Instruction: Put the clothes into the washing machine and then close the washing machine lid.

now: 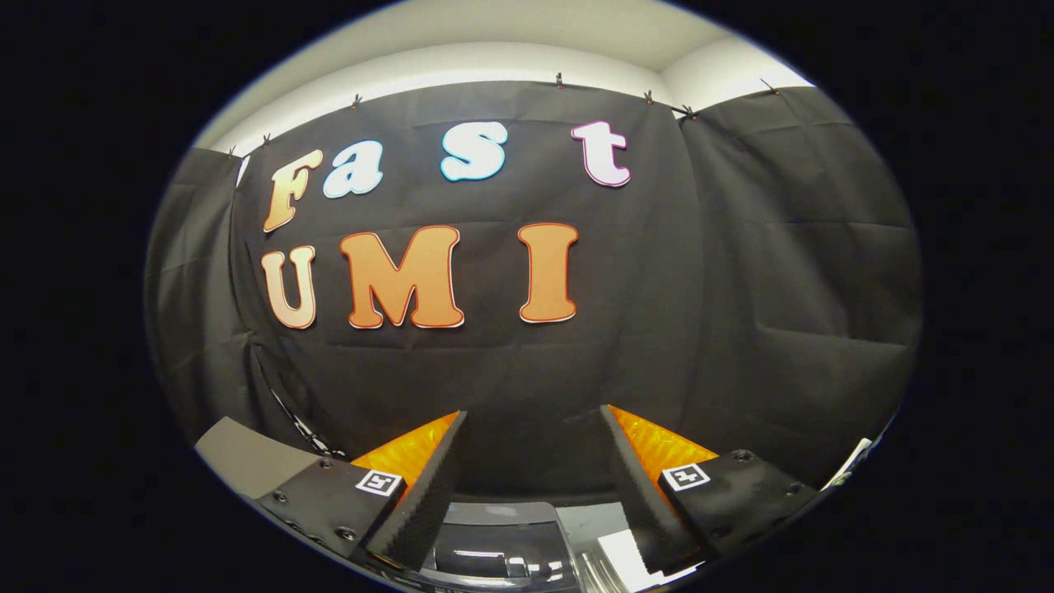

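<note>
My gripper [533, 428] is held high and level, facing the black cloth wall. Its two orange-and-black fingers [428, 478] stand wide apart with nothing between them. Below and between the fingers a strip of the washing machine's top [494, 543] shows: a dark glossy lid with a grey rim and reflections on it. I cannot tell from this strip whether the lid is up or down. No clothes are visible.
The black cloth wall [741, 288] stands close ahead and wraps round both sides. A grey flat surface [243, 457] shows beside the left finger, with a thin dark cable behind it. A white edge [852, 461] sits beyond the right finger.
</note>
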{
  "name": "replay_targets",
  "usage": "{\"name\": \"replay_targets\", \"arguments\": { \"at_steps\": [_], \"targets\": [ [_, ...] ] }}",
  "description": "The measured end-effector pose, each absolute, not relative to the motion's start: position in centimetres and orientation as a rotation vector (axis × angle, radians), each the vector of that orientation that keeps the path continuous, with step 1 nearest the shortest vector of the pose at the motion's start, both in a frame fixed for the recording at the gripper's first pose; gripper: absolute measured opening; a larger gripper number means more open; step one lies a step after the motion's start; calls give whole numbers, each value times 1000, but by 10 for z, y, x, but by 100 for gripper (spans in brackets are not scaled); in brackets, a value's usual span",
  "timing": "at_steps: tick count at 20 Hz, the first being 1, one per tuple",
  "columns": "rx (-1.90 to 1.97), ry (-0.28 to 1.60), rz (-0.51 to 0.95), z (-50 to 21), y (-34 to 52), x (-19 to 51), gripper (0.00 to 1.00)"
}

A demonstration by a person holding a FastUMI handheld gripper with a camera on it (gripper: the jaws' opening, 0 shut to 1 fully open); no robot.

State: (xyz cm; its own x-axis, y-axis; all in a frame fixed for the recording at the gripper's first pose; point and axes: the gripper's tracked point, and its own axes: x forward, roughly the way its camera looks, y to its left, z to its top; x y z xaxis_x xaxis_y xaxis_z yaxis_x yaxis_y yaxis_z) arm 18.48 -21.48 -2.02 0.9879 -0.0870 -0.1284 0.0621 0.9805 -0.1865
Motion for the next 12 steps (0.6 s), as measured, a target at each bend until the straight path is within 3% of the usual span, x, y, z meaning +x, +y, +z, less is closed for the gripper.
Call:
{"name": "replay_targets", "arguments": {
  "at_steps": [12],
  "targets": [
    [-164, 150, -86, -31, -225, 176, 99]
  ]
}}
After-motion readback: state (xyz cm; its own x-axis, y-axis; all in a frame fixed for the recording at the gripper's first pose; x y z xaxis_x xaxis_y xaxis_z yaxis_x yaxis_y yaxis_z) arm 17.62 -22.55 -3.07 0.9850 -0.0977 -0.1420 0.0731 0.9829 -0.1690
